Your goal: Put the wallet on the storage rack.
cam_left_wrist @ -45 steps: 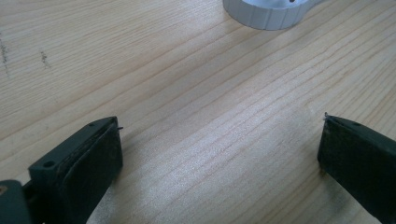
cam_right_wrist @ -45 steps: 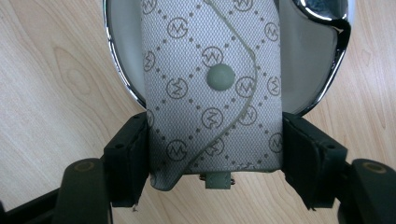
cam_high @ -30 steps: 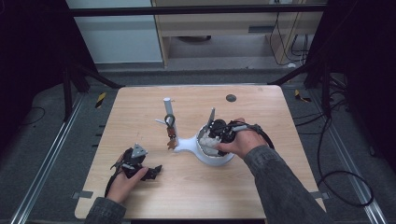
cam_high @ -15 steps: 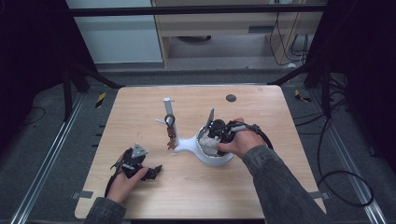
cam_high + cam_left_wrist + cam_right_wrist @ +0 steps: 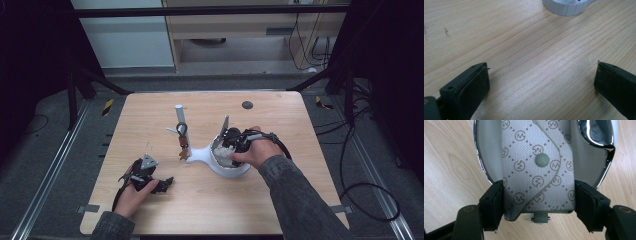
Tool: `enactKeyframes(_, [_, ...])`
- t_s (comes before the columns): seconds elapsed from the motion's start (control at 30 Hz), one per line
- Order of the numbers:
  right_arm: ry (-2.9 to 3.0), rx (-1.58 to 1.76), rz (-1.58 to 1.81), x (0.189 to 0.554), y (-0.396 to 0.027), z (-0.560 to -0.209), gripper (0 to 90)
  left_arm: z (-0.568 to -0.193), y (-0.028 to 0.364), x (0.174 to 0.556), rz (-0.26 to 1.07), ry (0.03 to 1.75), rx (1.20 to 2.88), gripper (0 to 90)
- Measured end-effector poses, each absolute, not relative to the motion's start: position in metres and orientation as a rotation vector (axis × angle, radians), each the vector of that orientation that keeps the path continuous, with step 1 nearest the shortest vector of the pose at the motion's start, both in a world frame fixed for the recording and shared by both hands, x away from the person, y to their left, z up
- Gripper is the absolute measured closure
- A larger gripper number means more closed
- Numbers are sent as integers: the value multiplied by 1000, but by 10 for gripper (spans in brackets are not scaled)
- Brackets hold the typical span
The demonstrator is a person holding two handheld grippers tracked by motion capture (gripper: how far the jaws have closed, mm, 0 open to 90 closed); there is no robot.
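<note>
Wooden table (image 5: 280, 200) seen under dark frame. Right gripper (image 5: 539, 202) closed on patterned grey key pouch (image 5: 537, 170), held over white dish (image 5: 227, 167) of key stand. Left gripper (image 5: 541, 82) wide open, nothing held, rested on table. Step judged: pouch placing or lifting; unclear which. Nothing changed since earlier frames.

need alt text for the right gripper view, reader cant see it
The right tool grips a grey patterned fabric pouch between its two black jaws, one on each side. The pouch has a round snap on its curved flap and lies in a white tray with a shiny chrome rim. Light wooden table shows on both sides.
</note>
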State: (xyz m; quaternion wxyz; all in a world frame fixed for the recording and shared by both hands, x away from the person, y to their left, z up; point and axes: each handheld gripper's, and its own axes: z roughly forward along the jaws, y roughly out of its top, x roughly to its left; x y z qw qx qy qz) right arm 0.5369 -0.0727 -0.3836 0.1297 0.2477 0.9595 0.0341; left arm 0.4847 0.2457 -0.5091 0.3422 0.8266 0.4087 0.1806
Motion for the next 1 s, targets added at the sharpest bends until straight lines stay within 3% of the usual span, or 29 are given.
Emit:
enactKeyframes(0.27, [2792, 718, 109, 538, -71, -385, 292, -509, 246, 485, 468, 1061, 2150, 0])
enactKeyframes(0.43, [2779, 743, 171, 536, -70, -382, 215, -509, 246, 485, 469, 1061, 2150, 0])
enactKeyframes(1.0, [2771, 750, 195, 533, -73, -377, 222, -509, 246, 485, 468, 1061, 2151, 0])
